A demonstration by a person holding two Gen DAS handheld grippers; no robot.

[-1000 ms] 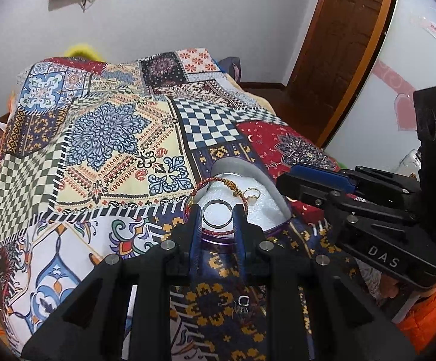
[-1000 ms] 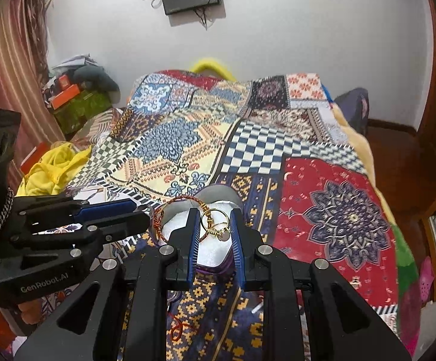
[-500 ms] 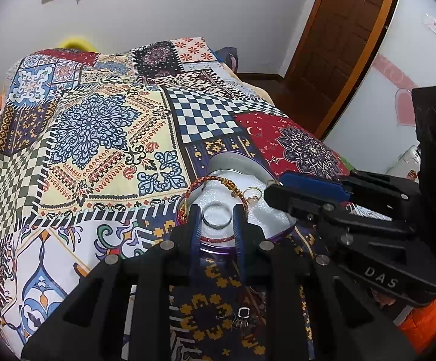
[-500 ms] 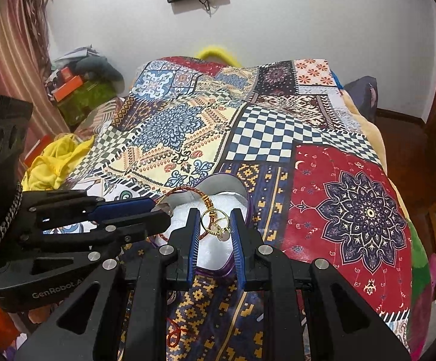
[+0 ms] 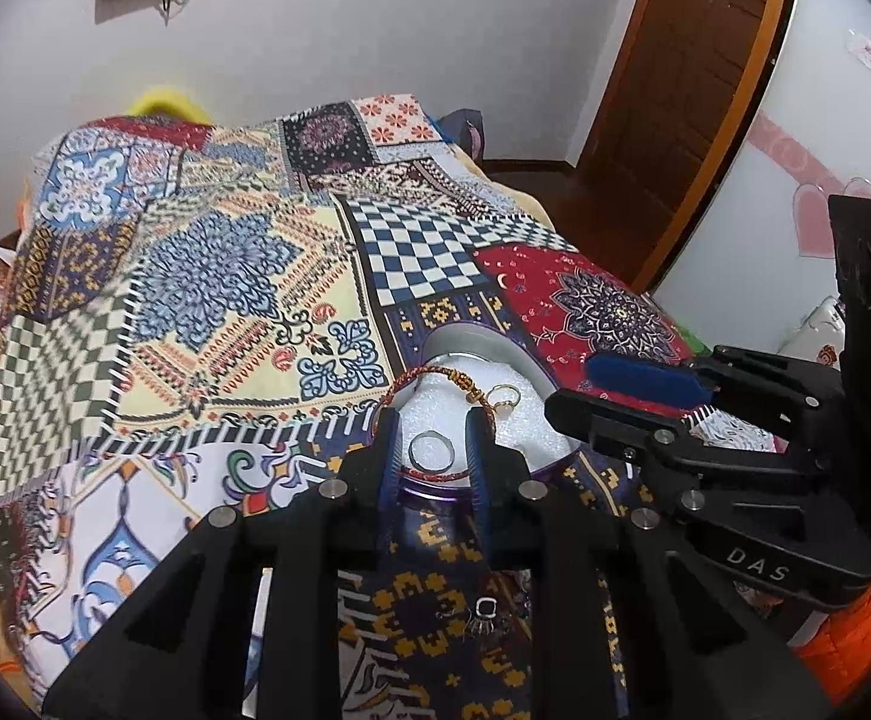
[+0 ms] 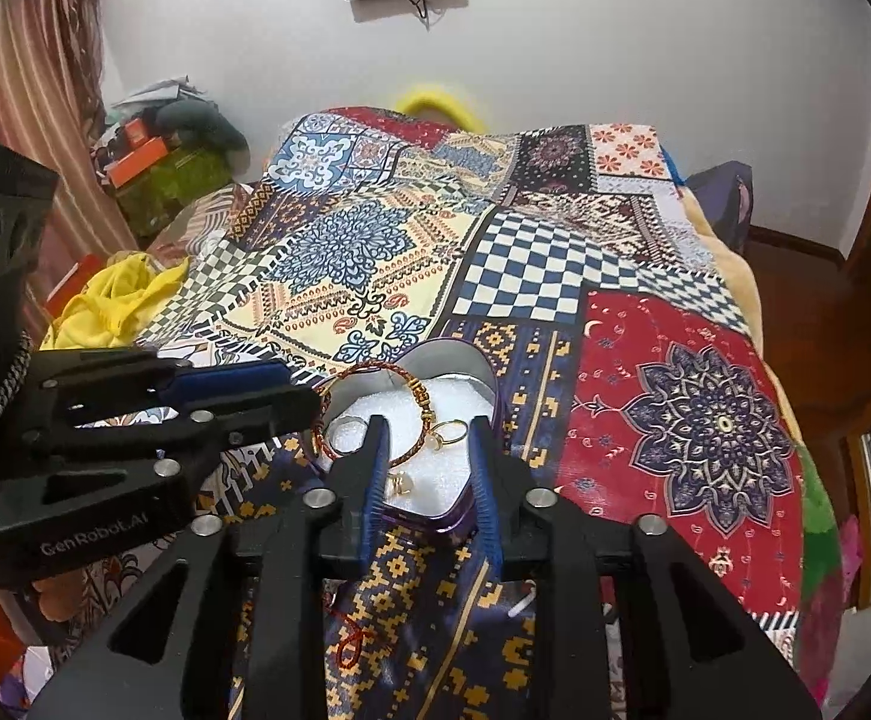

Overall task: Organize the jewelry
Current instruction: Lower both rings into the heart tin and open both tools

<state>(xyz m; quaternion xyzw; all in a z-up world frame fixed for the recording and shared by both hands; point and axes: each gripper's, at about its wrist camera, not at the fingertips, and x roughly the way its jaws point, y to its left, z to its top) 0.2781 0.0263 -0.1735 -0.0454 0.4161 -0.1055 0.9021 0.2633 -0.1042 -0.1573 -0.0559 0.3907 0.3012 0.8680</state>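
Observation:
A purple heart-shaped tin (image 5: 435,489) (image 6: 435,519) lined with white foam sits on the patchwork bedspread (image 5: 225,300). A red braided bracelet (image 5: 429,367) (image 6: 375,367) leans on its rim. On the foam lie a silver ring (image 5: 431,449) (image 6: 345,435) and a gold ring (image 5: 504,396) (image 6: 450,432). A small pearl ring (image 6: 399,483) rests lower down. My right gripper (image 6: 429,450) (image 5: 573,387) hangs over the tin with its jaws opening, and the gold ring lies loose between them. My left gripper (image 5: 433,447) (image 6: 306,390) stands narrowly open over the tin's left lobe, its pads touching nothing.
A small silver charm (image 5: 483,609) and a red thread (image 6: 351,642) lie on the bedspread in front of the tin. Yellow cloth (image 6: 111,306) and clutter fill the left side. The bed drops off at right toward a wooden door (image 5: 693,90).
The right gripper's jaws have widened and released the gold ring, which now rests on the foam. The left gripper keeps its narrow gap over the tin.

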